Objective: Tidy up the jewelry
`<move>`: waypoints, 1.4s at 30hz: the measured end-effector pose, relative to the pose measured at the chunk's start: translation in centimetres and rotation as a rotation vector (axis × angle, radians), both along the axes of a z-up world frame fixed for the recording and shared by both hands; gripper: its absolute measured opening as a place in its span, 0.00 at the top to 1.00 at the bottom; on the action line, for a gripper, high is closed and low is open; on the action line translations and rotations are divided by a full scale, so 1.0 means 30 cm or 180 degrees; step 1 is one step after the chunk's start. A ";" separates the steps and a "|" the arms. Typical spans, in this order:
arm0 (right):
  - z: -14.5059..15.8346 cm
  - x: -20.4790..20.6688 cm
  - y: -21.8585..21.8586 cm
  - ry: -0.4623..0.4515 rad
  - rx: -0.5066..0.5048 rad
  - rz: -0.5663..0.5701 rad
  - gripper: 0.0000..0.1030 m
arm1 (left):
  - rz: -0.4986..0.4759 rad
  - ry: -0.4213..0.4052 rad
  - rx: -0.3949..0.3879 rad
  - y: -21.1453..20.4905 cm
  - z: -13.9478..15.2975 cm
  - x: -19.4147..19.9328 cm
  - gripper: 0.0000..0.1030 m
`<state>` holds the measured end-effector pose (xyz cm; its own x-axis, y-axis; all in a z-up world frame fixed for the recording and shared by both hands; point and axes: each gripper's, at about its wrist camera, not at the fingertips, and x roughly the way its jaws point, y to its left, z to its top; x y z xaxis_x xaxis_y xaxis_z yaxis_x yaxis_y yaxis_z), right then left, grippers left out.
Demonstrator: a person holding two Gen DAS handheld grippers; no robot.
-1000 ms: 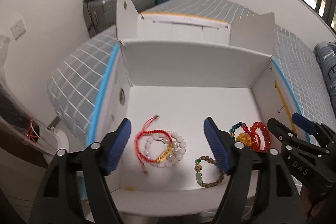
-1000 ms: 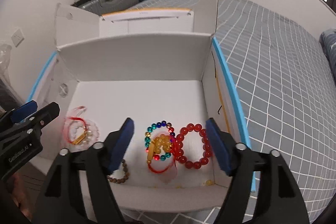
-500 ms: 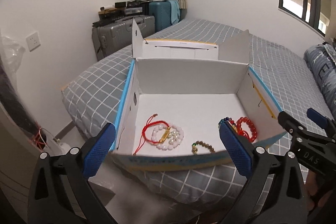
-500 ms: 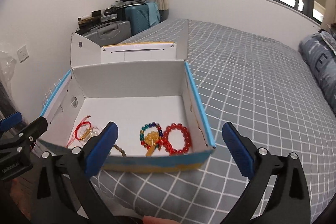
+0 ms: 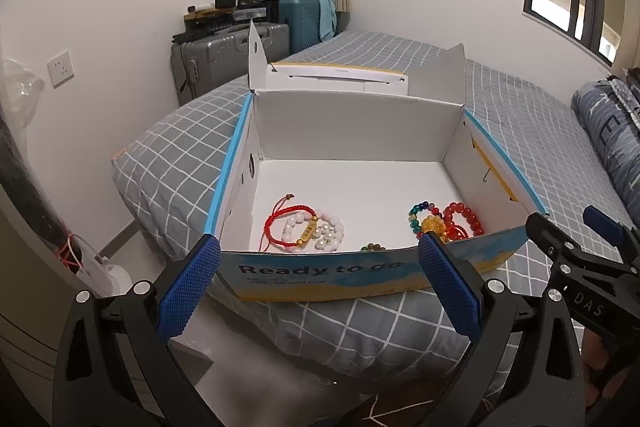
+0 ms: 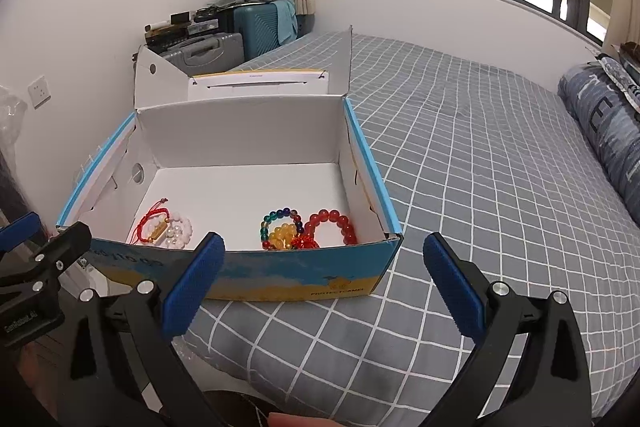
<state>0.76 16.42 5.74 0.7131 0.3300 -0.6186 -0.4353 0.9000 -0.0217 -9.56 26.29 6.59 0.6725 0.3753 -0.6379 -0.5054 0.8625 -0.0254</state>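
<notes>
An open white cardboard box (image 5: 352, 131) (image 6: 240, 131) stands on the bed's corner. Inside at the left lie a red cord bracelet (image 5: 282, 217) (image 6: 154, 217) and a pale pink bead bracelet (image 5: 316, 233) (image 6: 176, 229). At the right lie a multicolour bead bracelet (image 5: 422, 215) (image 6: 278, 219), a yellow bead cluster (image 6: 284, 239) and a red bead bracelet (image 5: 464, 217) (image 6: 332, 225). A brown-green bead bracelet (image 5: 372, 247) peeks over the front wall. My left gripper (image 5: 320, 291) and right gripper (image 6: 324, 287) are both open, empty, and held back in front of the box.
The bed (image 6: 480, 187) has a grey checked cover. A rolled blue quilt (image 6: 608, 131) lies at the right. Suitcases (image 5: 228, 55) with clutter stand by the far wall. The floor drops off left of the bed (image 5: 132, 239).
Both grippers have pulled back and up out of the box, from just over the bracelets to in front of its front wall. Their jaws have opened wider. The bracelets lie as before.
</notes>
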 end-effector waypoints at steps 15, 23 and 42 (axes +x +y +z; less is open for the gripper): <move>-0.011 -0.001 -0.008 0.0011 -0.0032 -0.0019 0.07 | 0.0140 0.0033 -0.0016 0.012 -0.011 0.003 0.05; -0.015 0.004 -0.012 0.0036 -0.0036 -0.0025 0.07 | 0.0101 0.0035 0.0003 0.006 -0.009 0.005 0.05; -0.020 0.007 -0.020 0.0057 -0.0038 -0.0018 0.07 | -0.0035 -0.0007 0.0010 -0.024 -0.003 0.012 0.05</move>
<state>0.98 15.82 5.14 0.7038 0.3185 -0.6350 -0.4306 0.9022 -0.0247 -9.21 25.56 6.51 0.6781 0.3698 -0.6352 -0.4957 0.8681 -0.0239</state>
